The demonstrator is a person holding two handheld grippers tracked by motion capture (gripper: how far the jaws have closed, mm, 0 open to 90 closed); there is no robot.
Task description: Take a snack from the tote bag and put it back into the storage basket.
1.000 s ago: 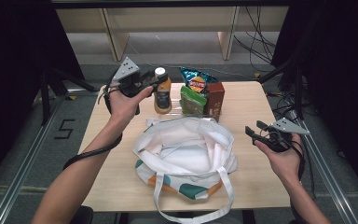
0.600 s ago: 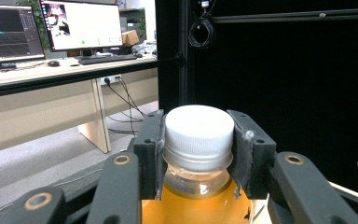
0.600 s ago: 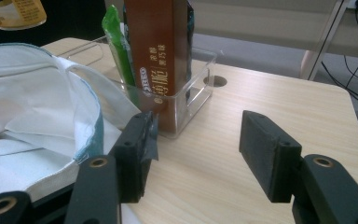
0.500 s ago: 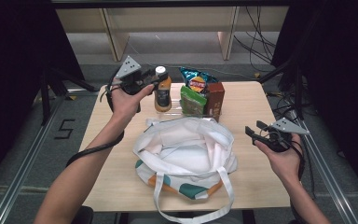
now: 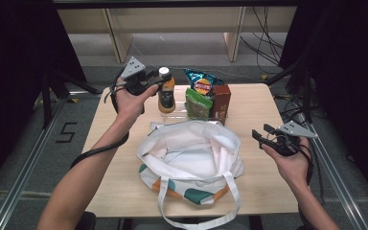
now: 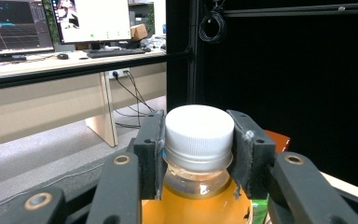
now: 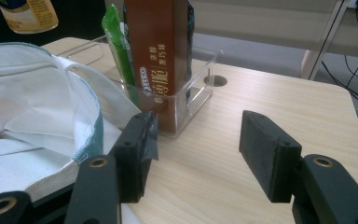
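Note:
An orange drink bottle (image 5: 166, 93) with a white cap (image 6: 199, 126) stands upright at the table's far left of centre. My left gripper (image 5: 159, 82) is shut on its cap and neck, and both pads (image 6: 150, 149) press the cap's sides. The bottle's lower part (image 7: 28, 14) sits beyond the bag. A white tote bag (image 5: 191, 153) with orange and teal patches lies open in the middle of the table. My right gripper (image 5: 261, 133) is held to the right of the bag, and it (image 7: 196, 140) is open with nothing between its jaws.
A clear tray (image 7: 196, 93) behind the bag holds a brown carton (image 5: 220, 98), a green packet (image 5: 197, 101) and a blue snack bag (image 5: 201, 81). Bare wooden table (image 5: 263, 100) lies at the right. A desk with monitors (image 6: 88, 18) stands beyond.
The left gripper and the bottle have shifted only very slightly. The right gripper has kept still.

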